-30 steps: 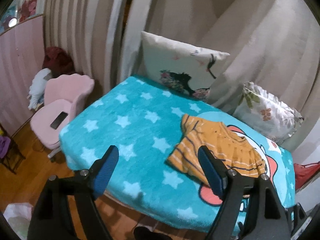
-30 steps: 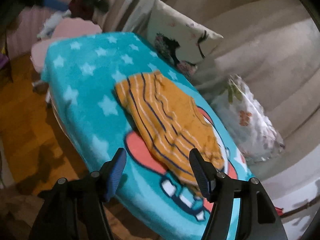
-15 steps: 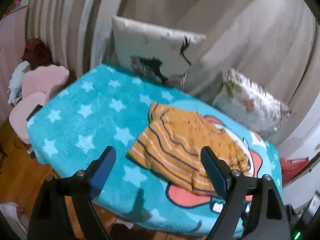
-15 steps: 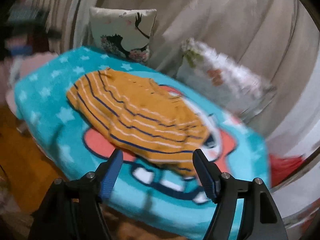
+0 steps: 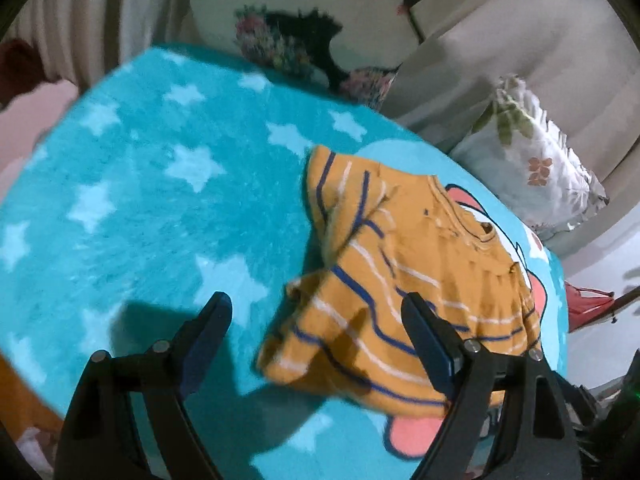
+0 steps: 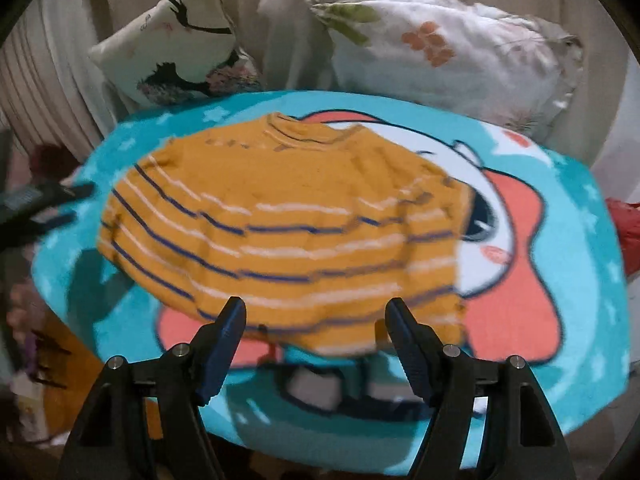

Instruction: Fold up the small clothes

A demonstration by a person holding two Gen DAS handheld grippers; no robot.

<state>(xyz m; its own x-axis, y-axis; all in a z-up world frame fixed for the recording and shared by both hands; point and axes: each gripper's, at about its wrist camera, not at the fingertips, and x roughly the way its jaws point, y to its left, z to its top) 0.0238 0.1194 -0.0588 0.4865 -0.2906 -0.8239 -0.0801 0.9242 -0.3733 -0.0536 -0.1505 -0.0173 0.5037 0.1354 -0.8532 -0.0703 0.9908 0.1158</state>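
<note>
Shirt [image 6: 280,216] was seen lying unfolded on the blanket [image 5: 140,200], both grippers [image 5: 316,344] [image 6: 314,344] held above it, spread and empty, so pinching its near hem was judged the next need.

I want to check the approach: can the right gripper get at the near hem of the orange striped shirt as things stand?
Probably yes. The right gripper is open, and the orange striped shirt lies flat on the blue blanket with its hem just beyond the fingertips; nothing lies between.
</note>
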